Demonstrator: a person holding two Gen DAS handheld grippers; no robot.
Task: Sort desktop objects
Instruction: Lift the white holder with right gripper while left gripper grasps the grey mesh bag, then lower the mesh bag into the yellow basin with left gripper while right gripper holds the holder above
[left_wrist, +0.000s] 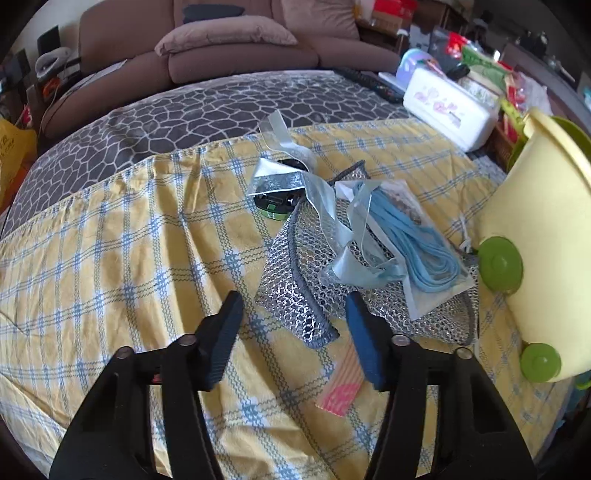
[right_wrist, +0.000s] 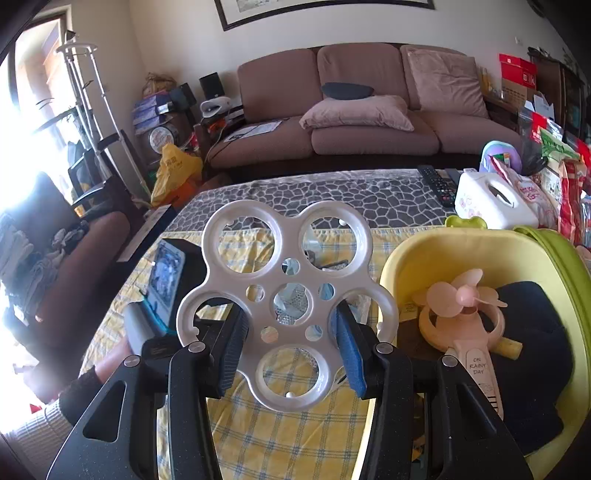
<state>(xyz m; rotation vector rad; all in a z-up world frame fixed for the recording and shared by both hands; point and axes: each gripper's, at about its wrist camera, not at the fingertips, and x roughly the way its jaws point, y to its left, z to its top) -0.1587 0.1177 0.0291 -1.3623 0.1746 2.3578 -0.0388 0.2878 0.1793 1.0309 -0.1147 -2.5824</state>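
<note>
Fingers of the right gripper (right_wrist: 291, 350) clamp a white ringed plastic holder (right_wrist: 286, 306) left of the yellow basin (right_wrist: 402, 266). The left gripper (left_wrist: 293, 332), part-open and empty, hangs over the table (left_wrist: 110, 229) near a mesh bag (left_wrist: 295, 280).

My left gripper (left_wrist: 293, 314) was black plastic, with 2 angular arms, silver round pivot screws and dark blue ribbed pads (left_wrist: 364, 345). My right gripper (right_wrist: 290, 338) was built the same, its fingers (right_wrist: 349, 349) faced in blue. A dark knitted cuff (right_wrist: 79, 391) showed at my left wrist.
</note>
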